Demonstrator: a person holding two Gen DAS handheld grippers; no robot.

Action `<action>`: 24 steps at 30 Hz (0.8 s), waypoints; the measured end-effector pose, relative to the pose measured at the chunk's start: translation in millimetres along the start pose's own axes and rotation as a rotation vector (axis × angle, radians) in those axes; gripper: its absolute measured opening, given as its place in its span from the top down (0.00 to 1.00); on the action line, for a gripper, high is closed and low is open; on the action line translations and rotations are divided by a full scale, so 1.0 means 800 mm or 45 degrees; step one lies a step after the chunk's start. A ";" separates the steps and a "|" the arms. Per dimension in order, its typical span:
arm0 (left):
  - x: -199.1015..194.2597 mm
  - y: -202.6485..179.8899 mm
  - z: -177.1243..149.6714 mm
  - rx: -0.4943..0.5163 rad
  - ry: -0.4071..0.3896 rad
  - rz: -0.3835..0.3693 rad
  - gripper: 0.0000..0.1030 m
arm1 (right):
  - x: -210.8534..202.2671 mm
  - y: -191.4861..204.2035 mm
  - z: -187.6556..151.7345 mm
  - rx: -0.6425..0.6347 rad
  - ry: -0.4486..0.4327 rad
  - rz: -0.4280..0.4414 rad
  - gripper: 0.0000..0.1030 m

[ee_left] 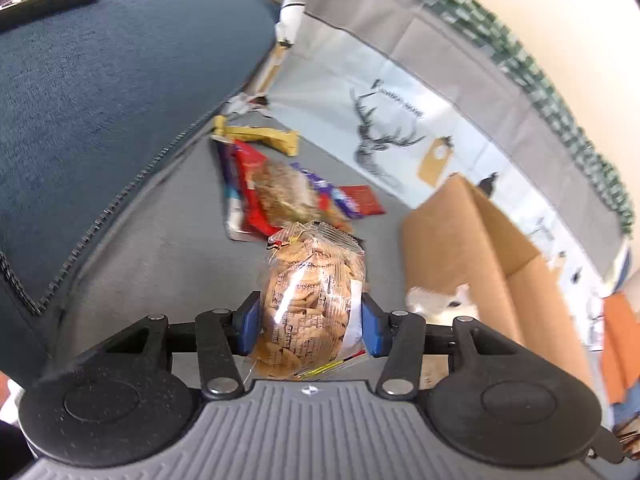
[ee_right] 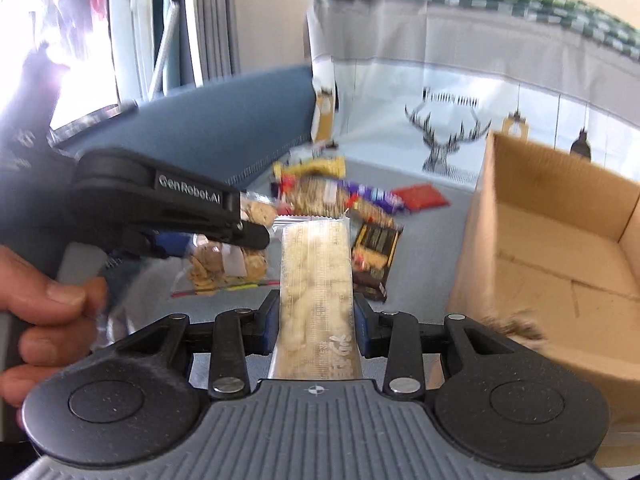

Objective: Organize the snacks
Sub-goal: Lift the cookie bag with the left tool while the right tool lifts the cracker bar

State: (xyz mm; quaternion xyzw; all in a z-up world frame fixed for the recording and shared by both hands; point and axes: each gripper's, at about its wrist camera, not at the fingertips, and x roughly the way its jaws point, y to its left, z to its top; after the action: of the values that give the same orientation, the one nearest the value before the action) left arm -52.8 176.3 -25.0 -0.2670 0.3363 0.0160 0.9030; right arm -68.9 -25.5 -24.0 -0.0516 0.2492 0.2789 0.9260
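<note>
- On the grey sofa seat [ee_left: 160, 248], against the blue cushion [ee_left: 120, 92]: a heap of snack packets [ee_left: 280, 192], with a yellow wrapper [ee_left: 260, 134] at its far end.
- Left gripper [ee_left: 310, 320]: clamped about halfway on a clear bag of biscuits [ee_left: 312, 292], lifted off the seat.
- Right gripper [ee_right: 316, 324]: squeezed nearly closed on a long clear packet of pale snacks [ee_right: 316, 272], also raised.
- Just right of the heap: an open cardboard box [ee_right: 560, 240].
- At the left edge of the right wrist view: a hand [ee_right: 44, 320] on the left gripper's handle.
- Behind: a cloth with a stag print [ee_left: 384, 136].
</note>
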 end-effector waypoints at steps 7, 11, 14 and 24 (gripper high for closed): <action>-0.025 -0.023 -0.017 0.034 0.001 -0.152 0.47 | -0.073 -0.034 0.016 0.052 -0.154 -0.039 0.63; -0.034 -0.038 -0.031 0.066 0.021 -0.216 0.47 | -0.102 -0.062 0.030 0.170 -0.233 -0.062 0.63; -0.034 -0.051 -0.041 0.115 0.045 -0.245 0.47 | -0.113 -0.083 0.025 0.209 -0.286 -0.103 0.63; -0.026 -0.079 -0.059 0.194 0.120 -0.260 0.47 | -0.134 -0.171 0.015 0.342 -0.366 -0.166 0.63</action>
State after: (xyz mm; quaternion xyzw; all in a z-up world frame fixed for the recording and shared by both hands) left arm -83.7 101.8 -12.2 -0.2311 0.3495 -0.1141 0.9008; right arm -67.1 -189.9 33.2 0.0967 0.1454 0.1870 0.9667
